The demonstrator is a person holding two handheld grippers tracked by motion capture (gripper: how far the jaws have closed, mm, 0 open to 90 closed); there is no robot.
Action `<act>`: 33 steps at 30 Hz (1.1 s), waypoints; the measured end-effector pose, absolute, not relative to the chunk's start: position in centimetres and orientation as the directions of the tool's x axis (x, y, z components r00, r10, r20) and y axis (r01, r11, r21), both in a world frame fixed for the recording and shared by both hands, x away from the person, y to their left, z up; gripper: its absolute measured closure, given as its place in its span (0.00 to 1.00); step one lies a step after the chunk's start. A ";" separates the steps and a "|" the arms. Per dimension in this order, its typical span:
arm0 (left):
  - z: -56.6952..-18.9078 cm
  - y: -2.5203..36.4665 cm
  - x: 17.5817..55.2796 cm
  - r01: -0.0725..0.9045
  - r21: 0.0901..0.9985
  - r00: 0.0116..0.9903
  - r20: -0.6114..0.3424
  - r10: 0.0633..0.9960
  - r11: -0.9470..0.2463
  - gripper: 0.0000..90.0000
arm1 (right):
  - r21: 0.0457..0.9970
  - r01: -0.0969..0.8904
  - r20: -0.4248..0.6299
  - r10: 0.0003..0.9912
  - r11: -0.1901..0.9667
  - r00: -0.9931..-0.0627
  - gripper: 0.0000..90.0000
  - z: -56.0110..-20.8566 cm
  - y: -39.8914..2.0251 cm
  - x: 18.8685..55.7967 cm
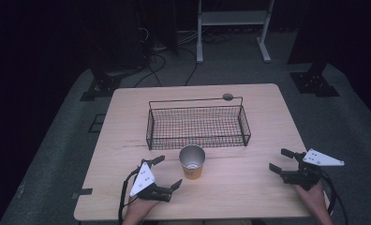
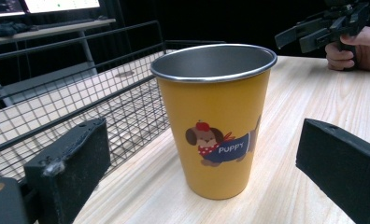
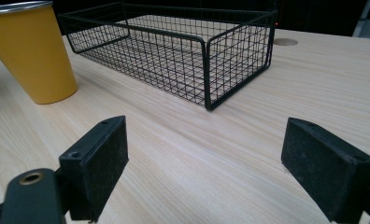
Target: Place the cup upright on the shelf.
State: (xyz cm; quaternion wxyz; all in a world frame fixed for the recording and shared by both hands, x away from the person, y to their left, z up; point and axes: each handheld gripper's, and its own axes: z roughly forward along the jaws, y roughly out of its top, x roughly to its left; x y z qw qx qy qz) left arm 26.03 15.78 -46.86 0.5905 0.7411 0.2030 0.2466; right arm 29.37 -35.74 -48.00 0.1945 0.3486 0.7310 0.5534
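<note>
A yellow cup (image 1: 192, 161) stands upright near the tabletop's (image 1: 249, 187) front edge, just before a wire basket (image 1: 197, 125). Left gripper (image 1: 166, 172) and right gripper (image 1: 281, 161): fingers spread, empty.

Bare table (image 1: 249, 183) lies between the cup (image 1: 192, 161) and the right edge; the basket (image 1: 197, 126) blocks the far middle.

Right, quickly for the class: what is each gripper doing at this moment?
Left gripper: open, holding nothing, jaws either side of the yellow cup without touching it.
Right gripper: open, holding nothing, over bare table.
</note>
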 end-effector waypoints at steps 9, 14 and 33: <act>-46.7 14.6 26.7 0.027 0.976 0.813 0.103 0.573 -0.215 0.03 | 0.945 0.293 0.100 0.724 0.146 -0.683 0.15 -48.0 -35.7 29.4; -46.8 13.8 27.1 0.036 0.975 0.821 0.097 0.562 -0.220 0.03 | 0.945 0.293 0.100 0.723 0.146 -0.684 0.15 -48.0 -35.7 29.4; -46.8 11.4 29.3 0.069 0.975 0.831 0.062 0.554 -0.213 0.03 | 0.945 0.293 0.101 0.721 0.146 -0.686 0.15 -48.0 -35.7 29.4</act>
